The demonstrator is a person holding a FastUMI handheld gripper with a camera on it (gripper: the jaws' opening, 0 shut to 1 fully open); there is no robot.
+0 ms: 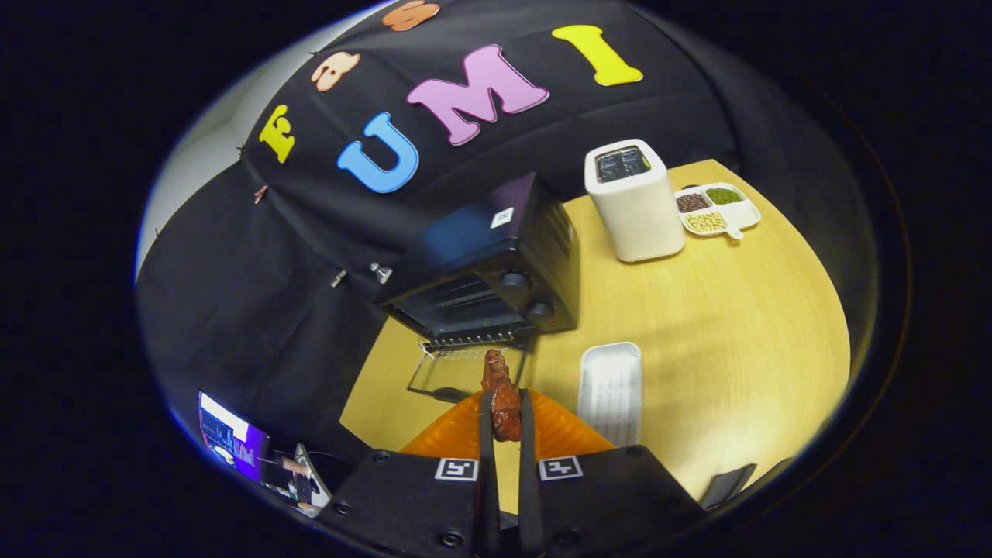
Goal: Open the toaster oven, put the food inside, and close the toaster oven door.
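Observation:
My gripper [504,403] is shut on a reddish-brown piece of food [502,395], which sticks out forward past the fingertips. Just ahead stands the black toaster oven [496,267] with two knobs on its right side. Its glass door [465,372] hangs open, folded down flat toward me, and the dark inside with a wire rack shows. The tip of the food is over the open door, a little short of the oven's mouth. I am raised above the wooden table [713,325].
A white ridged tray [611,391] lies right of the open door. A white toaster [634,200] and a divided dish of beans [717,209] stand at the back right. A laptop [232,446] sits low on the left.

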